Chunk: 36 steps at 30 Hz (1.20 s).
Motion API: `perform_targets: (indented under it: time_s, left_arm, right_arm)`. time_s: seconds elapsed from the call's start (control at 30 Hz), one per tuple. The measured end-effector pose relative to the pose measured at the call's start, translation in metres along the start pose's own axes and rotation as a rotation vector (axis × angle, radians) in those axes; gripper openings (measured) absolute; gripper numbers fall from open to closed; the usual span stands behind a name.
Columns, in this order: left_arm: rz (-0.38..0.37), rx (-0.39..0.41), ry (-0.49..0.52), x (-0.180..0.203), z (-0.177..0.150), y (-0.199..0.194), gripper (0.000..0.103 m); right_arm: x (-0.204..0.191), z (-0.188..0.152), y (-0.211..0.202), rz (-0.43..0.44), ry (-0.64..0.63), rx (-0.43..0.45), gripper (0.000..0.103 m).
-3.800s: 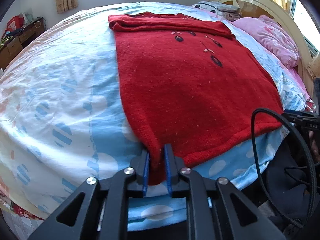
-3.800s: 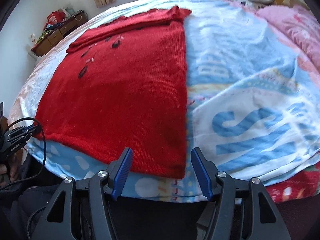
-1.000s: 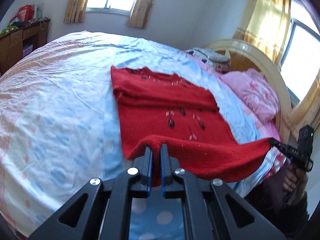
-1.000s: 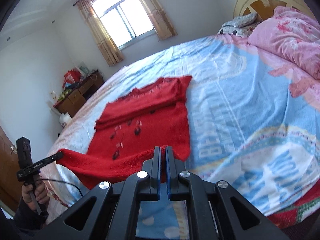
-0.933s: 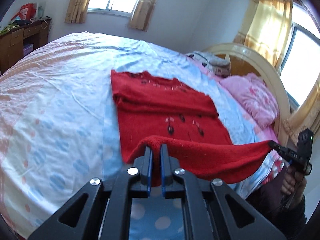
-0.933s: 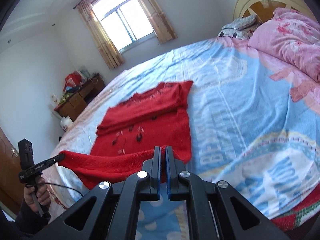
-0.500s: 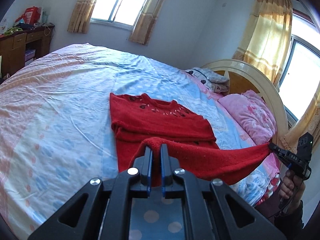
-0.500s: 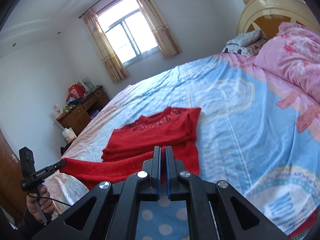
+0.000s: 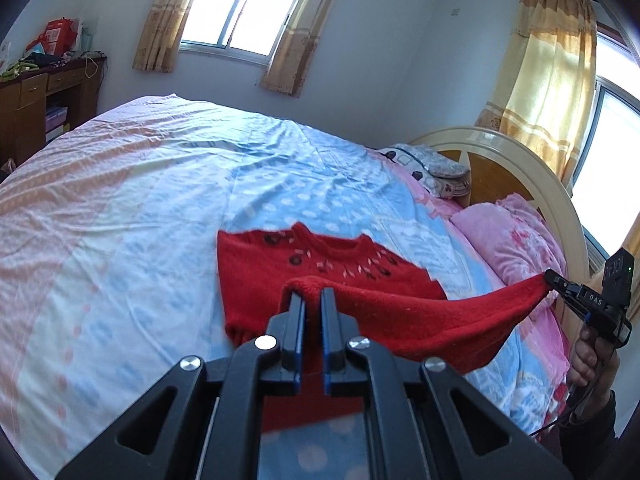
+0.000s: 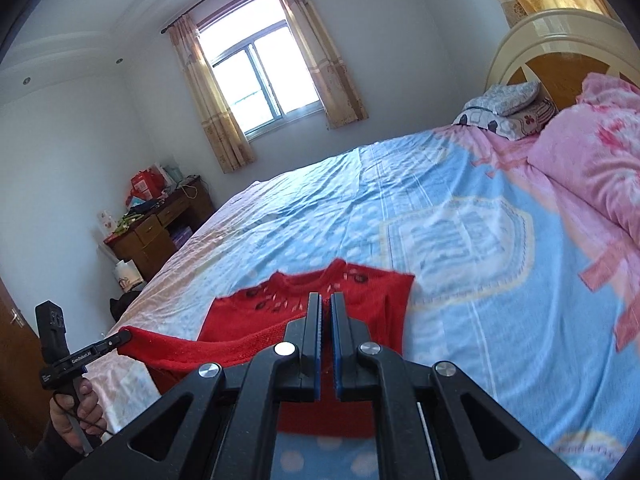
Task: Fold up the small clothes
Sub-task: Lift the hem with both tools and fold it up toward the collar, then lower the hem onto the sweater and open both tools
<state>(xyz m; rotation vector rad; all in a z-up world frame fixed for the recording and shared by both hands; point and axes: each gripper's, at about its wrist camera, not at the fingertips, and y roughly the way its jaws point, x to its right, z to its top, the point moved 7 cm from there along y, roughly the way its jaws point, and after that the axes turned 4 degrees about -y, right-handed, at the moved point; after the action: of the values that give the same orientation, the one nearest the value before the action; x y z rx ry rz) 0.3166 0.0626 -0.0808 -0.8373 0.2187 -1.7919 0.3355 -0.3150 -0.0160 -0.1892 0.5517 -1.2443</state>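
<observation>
A red knitted sweater (image 9: 256, 268) lies on the bed with its collar end far from me; it also shows in the right wrist view (image 10: 360, 296). Its near hem (image 9: 432, 316) is lifted off the bed and stretched between both grippers. My left gripper (image 9: 312, 304) is shut on the hem's left corner. My right gripper (image 10: 325, 312) is shut on the right corner. Each gripper shows in the other's view, the right one (image 9: 560, 282) at the far right and the left one (image 10: 116, 338) at the lower left.
The bed (image 9: 120, 208) has a blue, white and pink sheet. Pink bedding (image 10: 592, 168) and pillows (image 10: 504, 108) lie by the cream headboard (image 9: 520, 160). A wooden desk (image 10: 160, 232) stands by the window wall.
Both grippers have carried the lifted hem up and forward towards the collar end. More of the sweater's body is hidden under the raised hem.
</observation>
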Motion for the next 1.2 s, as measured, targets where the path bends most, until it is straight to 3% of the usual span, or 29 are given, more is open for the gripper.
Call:
perform_targets:
  time_s: [0.43, 0.7, 0.9, 1.03, 1.1, 1.13, 1.17, 1.2]
  left_arm:
    - [0.037, -0.027, -0.022, -0.026, 0.039, 0.061, 0.007]
    - [0.064, -0.118, -0.064, -0.053, 0.043, 0.127, 0.007]
    - [0.126, -0.174, -0.058, -0.066, 0.034, 0.168, 0.007]
    - [0.215, -0.169, -0.062, -0.080, 0.036, 0.183, 0.015]
    - [0.250, -0.151, -0.073, -0.088, 0.041, 0.181, 0.017]
    - [0.245, -0.146, -0.089, -0.091, 0.042, 0.178, 0.022]
    - [0.237, -0.138, -0.105, -0.094, 0.043, 0.172, 0.032]
    - [0.241, -0.131, -0.107, -0.096, 0.042, 0.166, 0.038]
  right_arm:
    - [0.018, 0.034, 0.092, -0.062, 0.011, -0.063, 0.003]
    - [0.040, 0.029, 0.170, -0.132, 0.022, -0.164, 0.003]
    - [0.070, 0.015, 0.220, -0.207, 0.050, -0.237, 0.003]
    - [0.089, 0.007, 0.253, -0.250, 0.065, -0.282, 0.004]
    - [0.101, 0.009, 0.255, -0.332, 0.067, -0.258, 0.016]
    - [0.104, 0.009, 0.253, -0.334, 0.077, -0.244, 0.024]
    - [0.104, 0.009, 0.249, -0.299, 0.099, -0.227, 0.039]
    - [0.104, 0.007, 0.245, -0.270, 0.110, -0.219, 0.044]
